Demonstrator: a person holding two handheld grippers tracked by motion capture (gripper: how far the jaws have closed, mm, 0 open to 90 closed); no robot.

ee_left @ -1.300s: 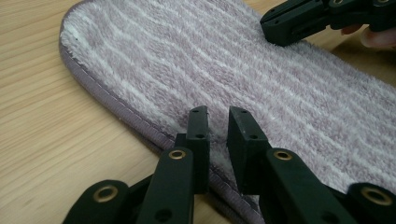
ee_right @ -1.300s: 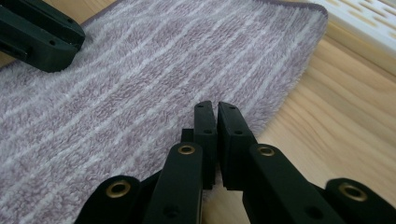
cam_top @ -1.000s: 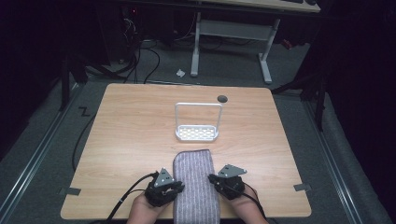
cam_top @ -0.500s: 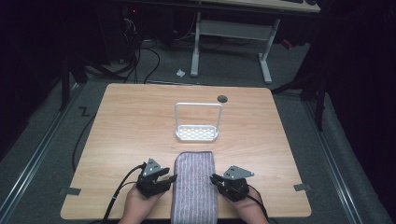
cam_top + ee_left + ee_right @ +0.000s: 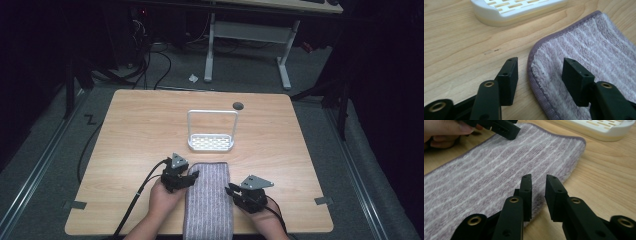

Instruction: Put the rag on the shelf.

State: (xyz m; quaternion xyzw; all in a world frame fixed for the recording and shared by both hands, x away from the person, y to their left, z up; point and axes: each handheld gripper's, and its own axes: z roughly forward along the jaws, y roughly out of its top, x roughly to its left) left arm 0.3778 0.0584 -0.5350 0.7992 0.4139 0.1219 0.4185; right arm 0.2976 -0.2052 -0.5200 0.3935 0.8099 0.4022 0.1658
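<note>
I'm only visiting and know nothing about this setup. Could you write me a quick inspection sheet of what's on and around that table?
Surface: wooden table, with a dark round hole near its far edge.
Job's things: folded striped towel lying flat at the near edge; white rack with a wire frame beyond it.
Clutter: nothing seen.
Grippers: left hand-held gripper at the towel's left edge, jaws just opened and straddling the hem; right hand-held gripper at its right edge, jaws just opening, apart.
Cables: black cable trailing from the left hand-held gripper; more on the floor.
Surroundings: dark room, grey floor, white desk legs behind.
</note>
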